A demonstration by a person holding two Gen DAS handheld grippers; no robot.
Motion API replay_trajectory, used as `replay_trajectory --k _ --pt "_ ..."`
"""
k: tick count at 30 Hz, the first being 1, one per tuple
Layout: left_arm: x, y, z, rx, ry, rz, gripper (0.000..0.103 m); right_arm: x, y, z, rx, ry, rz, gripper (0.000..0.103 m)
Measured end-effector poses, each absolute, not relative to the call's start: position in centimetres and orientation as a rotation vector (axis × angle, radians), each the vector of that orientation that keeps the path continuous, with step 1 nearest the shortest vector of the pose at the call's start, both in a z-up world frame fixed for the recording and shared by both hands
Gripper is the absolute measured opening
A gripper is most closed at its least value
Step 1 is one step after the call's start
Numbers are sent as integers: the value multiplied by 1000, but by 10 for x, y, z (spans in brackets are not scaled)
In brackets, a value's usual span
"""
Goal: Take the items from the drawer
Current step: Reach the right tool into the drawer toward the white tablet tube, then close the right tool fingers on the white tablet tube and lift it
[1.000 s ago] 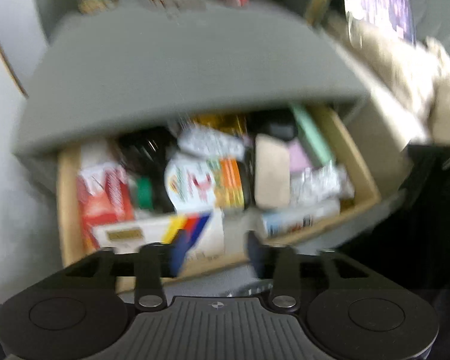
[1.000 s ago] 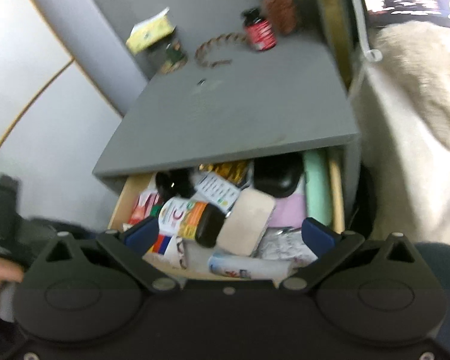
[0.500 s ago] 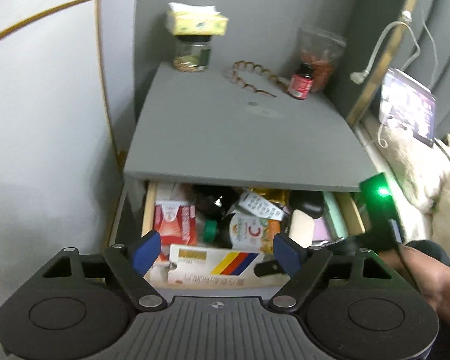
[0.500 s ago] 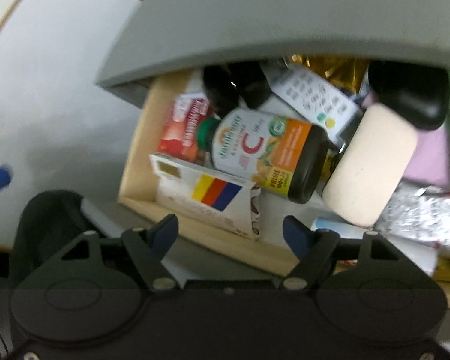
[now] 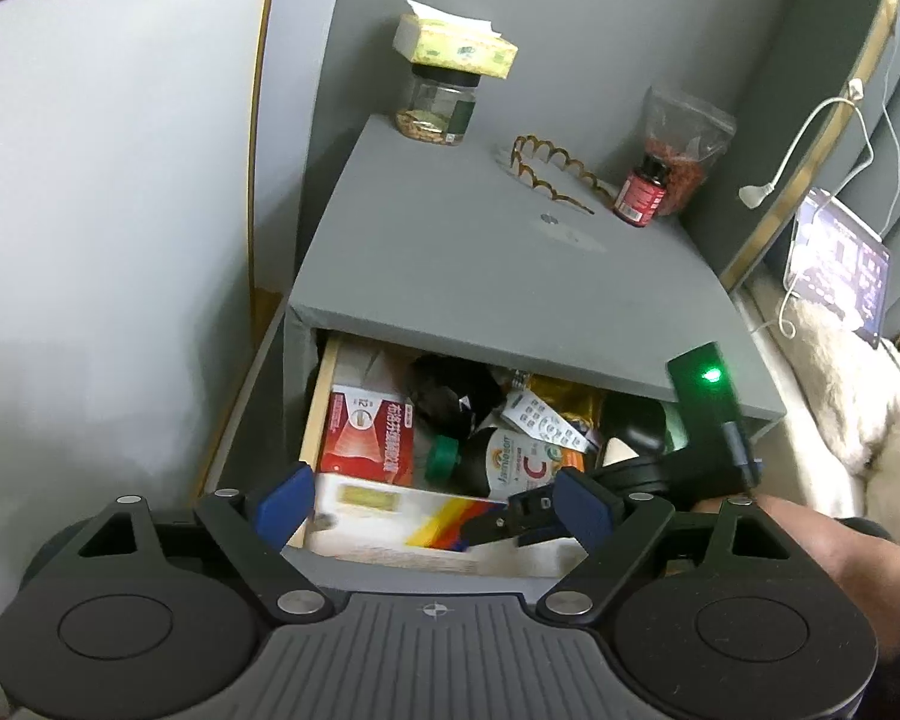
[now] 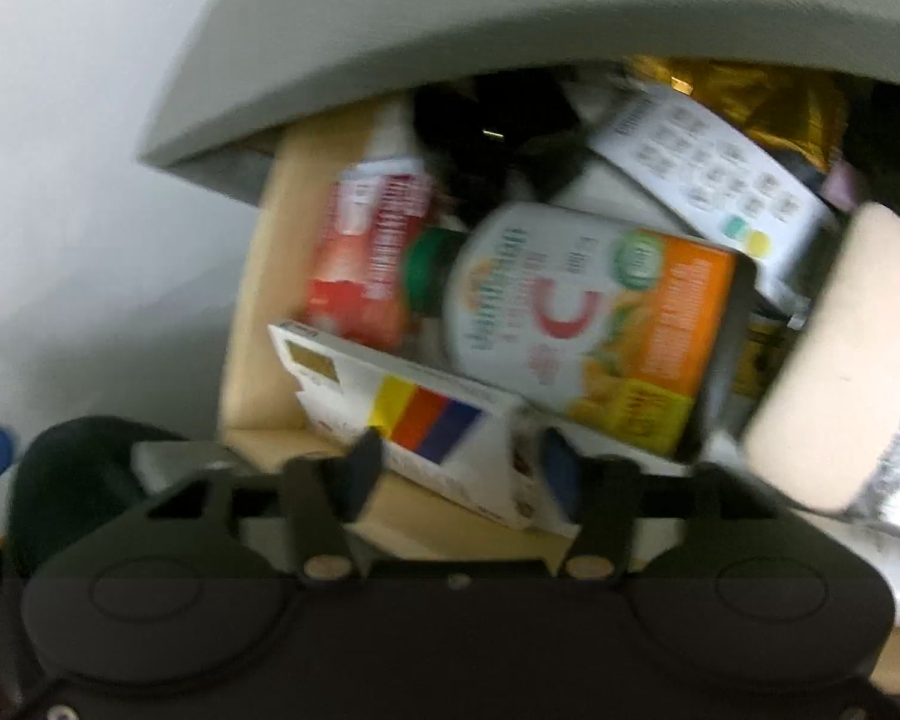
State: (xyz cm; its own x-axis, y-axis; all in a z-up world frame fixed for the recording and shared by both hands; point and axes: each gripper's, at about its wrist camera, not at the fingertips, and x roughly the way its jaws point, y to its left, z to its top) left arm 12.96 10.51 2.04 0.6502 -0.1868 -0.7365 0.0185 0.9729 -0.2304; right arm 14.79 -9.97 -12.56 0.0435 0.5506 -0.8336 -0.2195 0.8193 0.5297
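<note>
Grey nightstand is standing in front of me; taking it as my landmark. A pale wall panel with a thin gold trim line is running down to its left. Behind it a grey wall is rising, dimly lit. On its top, at the back, a glass jar is carrying a tissue pack; a wavy hairband, a small red bottle and a clear pouch are sitting toward the back right. To its right, a gold-edged grey headboard, a white cable, a glowing tablet and a cream fleece blanket are showing.
</note>
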Motion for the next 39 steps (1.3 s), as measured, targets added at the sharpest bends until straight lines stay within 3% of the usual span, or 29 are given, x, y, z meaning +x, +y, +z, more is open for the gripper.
replay_trajectory --k 2,12,19,21,22,25,30,34,39 --pt "128 103 18 -194 863 -131 83 140 -99 -121 224 1374 607 22" --pt "125 116 17 -212 847 -123 83 118 -139 -88 347 1213 817 23" --pt "127 117 5 -254 857 -149 83 120 -118 -63 144 1181 923 32" --pt "126 115 5 -252 851 -167 83 122 -103 -64 106 1184 925 49" --pt "126 115 5 -256 852 -173 83 121 -94 -66 55 1184 933 52" --pt "129 116 3 -288 864 -188 83 118 -80 -71 -58 1167 938 51" --pt "128 120 2 -326 864 -223 83 117 -93 -66 -10 1099 1018 33" --pt "128 121 1 -338 868 -223 83 110 -94 -56 -56 1033 1046 28" --pt "129 119 1 -342 870 -228 83 107 -66 -63 -203 1053 1037 1"
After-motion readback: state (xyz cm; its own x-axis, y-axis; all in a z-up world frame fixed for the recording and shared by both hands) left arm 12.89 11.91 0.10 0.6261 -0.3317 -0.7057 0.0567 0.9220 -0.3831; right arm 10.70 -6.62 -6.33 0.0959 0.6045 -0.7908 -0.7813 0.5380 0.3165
